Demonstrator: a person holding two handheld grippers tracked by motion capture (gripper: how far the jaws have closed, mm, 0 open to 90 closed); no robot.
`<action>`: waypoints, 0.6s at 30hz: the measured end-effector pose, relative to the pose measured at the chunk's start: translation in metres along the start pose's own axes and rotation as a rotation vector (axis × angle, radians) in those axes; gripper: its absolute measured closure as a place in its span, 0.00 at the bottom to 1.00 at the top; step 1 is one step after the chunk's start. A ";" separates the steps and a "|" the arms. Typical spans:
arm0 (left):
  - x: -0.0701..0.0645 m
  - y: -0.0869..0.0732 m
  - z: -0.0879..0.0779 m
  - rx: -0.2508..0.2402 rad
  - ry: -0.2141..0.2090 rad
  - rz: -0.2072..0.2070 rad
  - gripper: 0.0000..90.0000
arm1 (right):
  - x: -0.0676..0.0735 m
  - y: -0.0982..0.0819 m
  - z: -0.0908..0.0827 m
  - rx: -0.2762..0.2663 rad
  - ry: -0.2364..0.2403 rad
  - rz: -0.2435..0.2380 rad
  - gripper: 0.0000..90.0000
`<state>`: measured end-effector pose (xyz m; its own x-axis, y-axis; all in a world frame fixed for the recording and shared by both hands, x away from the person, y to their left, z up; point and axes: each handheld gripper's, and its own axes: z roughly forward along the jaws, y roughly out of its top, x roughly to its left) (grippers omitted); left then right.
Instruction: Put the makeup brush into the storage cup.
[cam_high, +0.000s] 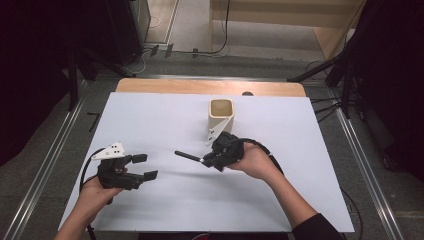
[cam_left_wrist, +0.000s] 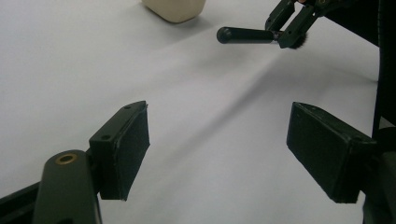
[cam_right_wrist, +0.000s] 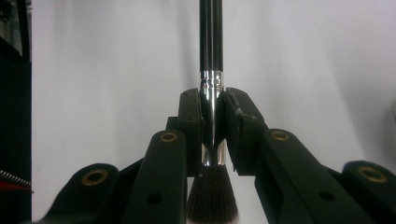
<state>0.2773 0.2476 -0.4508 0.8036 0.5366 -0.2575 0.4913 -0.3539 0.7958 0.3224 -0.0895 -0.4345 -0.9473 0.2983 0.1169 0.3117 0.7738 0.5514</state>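
Observation:
My right gripper (cam_high: 206, 160) is shut on a makeup brush (cam_high: 187, 156) by its silver ferrule (cam_right_wrist: 211, 116). The black handle (cam_right_wrist: 210, 32) points away from the jaws, toward the left of the table, and the dark bristles (cam_right_wrist: 212, 196) lie back toward the camera. The brush hangs above the white table (cam_high: 150, 120). From the left gripper view the brush (cam_left_wrist: 245, 35) and the right gripper (cam_left_wrist: 289, 28) show at the top right. A cream square cup (cam_high: 221, 116) stands just behind the right hand. My left gripper (cam_high: 144, 166) rests low at the left, open, with nothing between its pads (cam_left_wrist: 126, 149).
The white table sheet (cam_high: 300, 150) runs to a wooden edge (cam_high: 200, 86) at the back. Dark stands and cables (cam_high: 345, 75) line both sides of the table. The cream cup's base (cam_left_wrist: 173, 9) shows at the top of the left gripper view.

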 end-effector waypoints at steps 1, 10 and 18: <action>-0.001 0.001 0.000 0.002 -0.005 0.001 0.24 | 0.000 -0.003 -0.002 -0.004 0.000 0.011 0.88; -0.012 0.012 0.007 0.025 -0.061 0.009 0.28 | 0.000 -0.027 -0.019 -0.068 -0.003 0.039 0.88; -0.021 0.027 0.018 0.045 -0.122 0.070 0.25 | 0.008 -0.046 -0.031 -0.061 -0.004 0.049 0.88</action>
<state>0.2801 0.2129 -0.4334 0.8702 0.4129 -0.2688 0.4445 -0.4226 0.7898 0.2978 -0.1399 -0.4335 -0.9308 0.3369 0.1418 0.3521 0.7228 0.5946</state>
